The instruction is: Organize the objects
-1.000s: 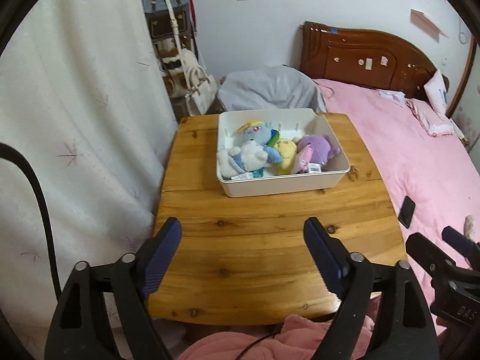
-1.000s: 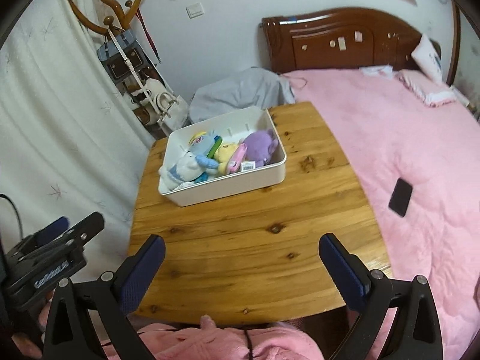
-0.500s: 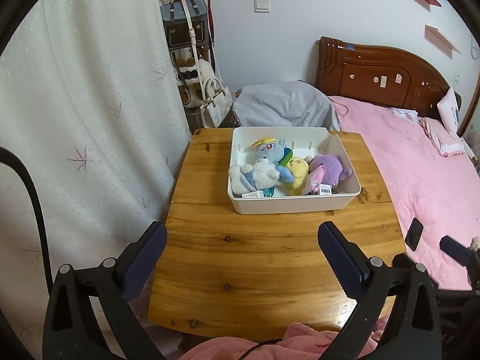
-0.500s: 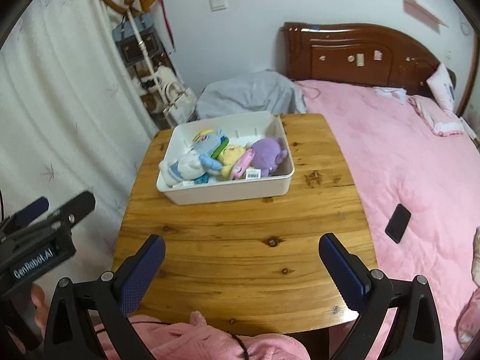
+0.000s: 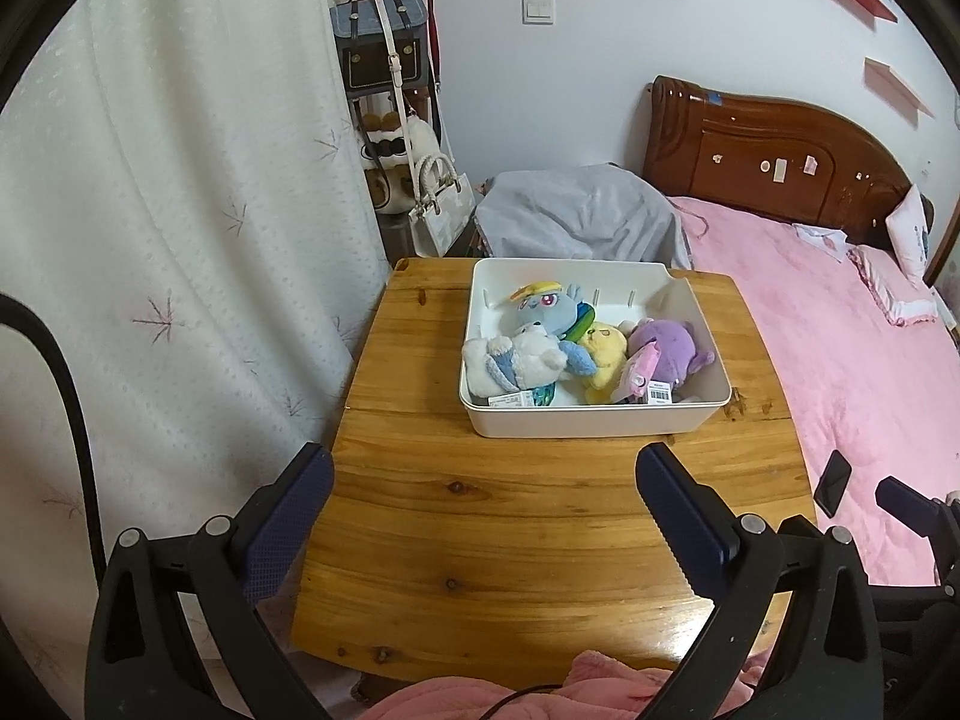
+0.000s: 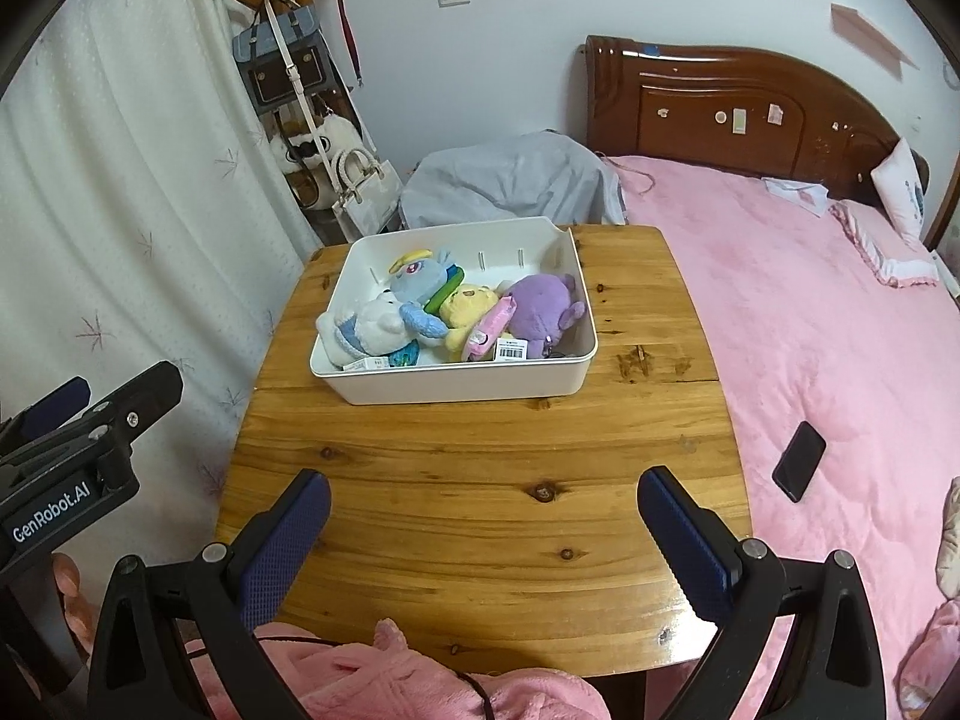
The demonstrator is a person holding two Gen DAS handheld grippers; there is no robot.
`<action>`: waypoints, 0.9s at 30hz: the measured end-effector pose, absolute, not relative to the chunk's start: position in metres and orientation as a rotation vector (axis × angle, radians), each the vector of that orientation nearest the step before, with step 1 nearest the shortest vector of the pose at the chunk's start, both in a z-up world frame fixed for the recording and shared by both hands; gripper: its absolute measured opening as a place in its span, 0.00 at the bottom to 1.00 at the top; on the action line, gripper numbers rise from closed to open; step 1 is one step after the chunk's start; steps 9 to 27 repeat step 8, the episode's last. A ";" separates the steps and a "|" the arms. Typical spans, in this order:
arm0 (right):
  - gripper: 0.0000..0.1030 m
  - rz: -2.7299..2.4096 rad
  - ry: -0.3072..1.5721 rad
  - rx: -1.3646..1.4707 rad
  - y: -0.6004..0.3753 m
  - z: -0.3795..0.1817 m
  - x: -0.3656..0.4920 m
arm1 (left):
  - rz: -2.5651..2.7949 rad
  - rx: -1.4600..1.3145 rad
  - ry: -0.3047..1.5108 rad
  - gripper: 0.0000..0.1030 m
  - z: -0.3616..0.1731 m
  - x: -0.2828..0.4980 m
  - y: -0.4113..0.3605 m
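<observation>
Your left tool (image 5: 483,492) hung over the near part of the wooden worktop (image 5: 510,516), its jaws spread wide with only bare wood between them. Past it, toward the far side of the worktop, sat the white bin (image 5: 594,417), and all the plush toys lay inside it. At the left end you had the white plush (image 5: 516,360), with the blue pony plush (image 5: 549,309) just behind it against the back wall. The yellow plush (image 5: 603,348) lay in the middle, touching both, and the purple plush (image 5: 672,348) filled the right end, a pink tagged piece (image 5: 639,375) wedged between the yellow and the purple. Barcode tags showed along the bin's front wall.

Your right tool (image 6: 483,507) likewise stood released above the near edge of the worktop, nothing between its blue pads (image 6: 282,546). To the right of the worktop the pink bed (image 6: 840,330) ran alongside, and a dark phone (image 6: 798,461) lay on the cover, well apart from the bin. Pink fleece (image 6: 420,684) showed at the bottom edge beneath both tools.
</observation>
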State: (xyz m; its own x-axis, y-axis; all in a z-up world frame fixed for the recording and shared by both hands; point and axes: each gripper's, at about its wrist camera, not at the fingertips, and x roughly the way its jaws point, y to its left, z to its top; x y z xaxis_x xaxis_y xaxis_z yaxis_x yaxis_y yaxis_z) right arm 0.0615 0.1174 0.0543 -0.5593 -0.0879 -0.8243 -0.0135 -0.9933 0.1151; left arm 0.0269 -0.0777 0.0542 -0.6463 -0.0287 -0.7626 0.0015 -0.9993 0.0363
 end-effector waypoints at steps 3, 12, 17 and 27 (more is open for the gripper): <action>1.00 -2.717 -0.176 1.469 0.118 0.052 0.058 | -2.830 1.322 -0.054 0.98 0.053 0.024 -0.077; 1.00 -2.719 -0.178 1.476 0.117 0.052 0.055 | -2.828 1.332 -0.065 0.98 0.053 0.022 -0.077; 1.00 -2.719 -0.178 1.476 0.117 0.052 0.055 | -2.828 1.332 -0.065 0.98 0.053 0.022 -0.077; 1.00 -2.719 -0.178 1.476 0.117 0.052 0.055 | -2.828 1.332 -0.065 0.98 0.053 0.022 -0.077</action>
